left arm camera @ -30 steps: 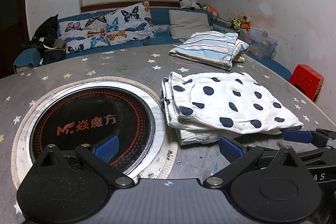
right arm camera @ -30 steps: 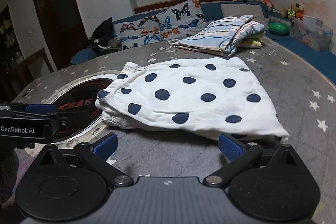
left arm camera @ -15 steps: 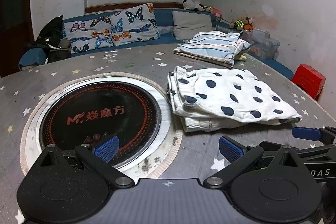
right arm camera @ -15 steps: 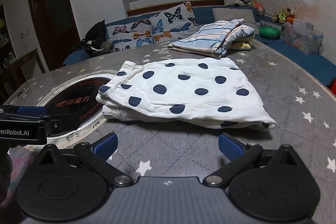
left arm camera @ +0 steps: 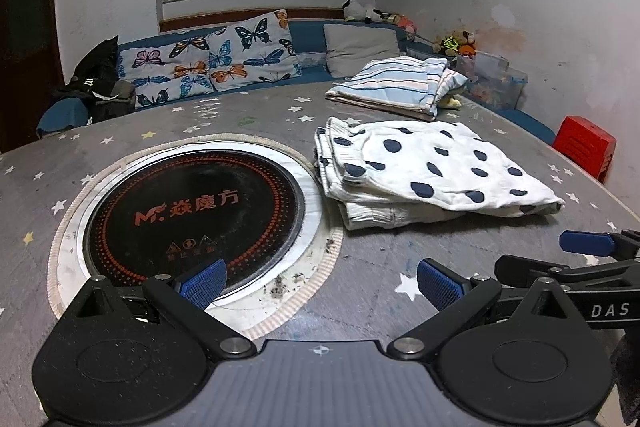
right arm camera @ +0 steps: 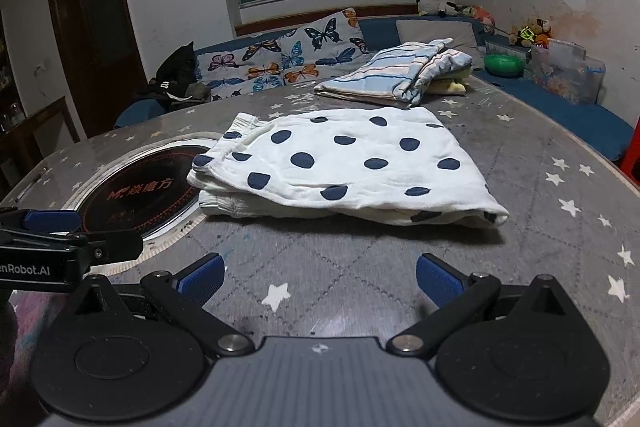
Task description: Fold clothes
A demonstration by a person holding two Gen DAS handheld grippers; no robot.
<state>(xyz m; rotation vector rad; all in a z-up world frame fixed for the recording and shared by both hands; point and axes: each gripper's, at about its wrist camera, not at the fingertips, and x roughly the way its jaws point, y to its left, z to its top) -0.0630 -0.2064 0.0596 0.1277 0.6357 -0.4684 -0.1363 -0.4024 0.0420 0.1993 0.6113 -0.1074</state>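
- Left gripper (left arm camera: 320, 277): I held it low over the table (left arm camera: 248, 115) with its blue pads (left arm camera: 202, 281) spread wide apart and nothing between them; it hung above the near rim of the round black induction cooktop (left arm camera: 192, 215) set into the tabletop.
- Right gripper (right arm camera: 318, 275): I held it likewise with its pads well apart and empty, above bare star-patterned table surface just in front of the clothes.
- Polka-dot garment (right arm camera: 352, 163): white with dark blue dots, it lay folded flat on the table, just right of the cooktop and ahead of both grippers, touching neither. A second pale layer showed beneath its near edge; I could not tell whether that was a separate garment or an inner fold.
- Striped folded pile (right arm camera: 400, 75): it rested farther back on the table, apart from the dotted garment, with something yellow at its right end.
- Background: butterfly-print cushions (left arm camera: 216, 61) lined a blue bench under a dark window, and a red stool (left arm camera: 584, 143) stood at the right of the left-wrist view.
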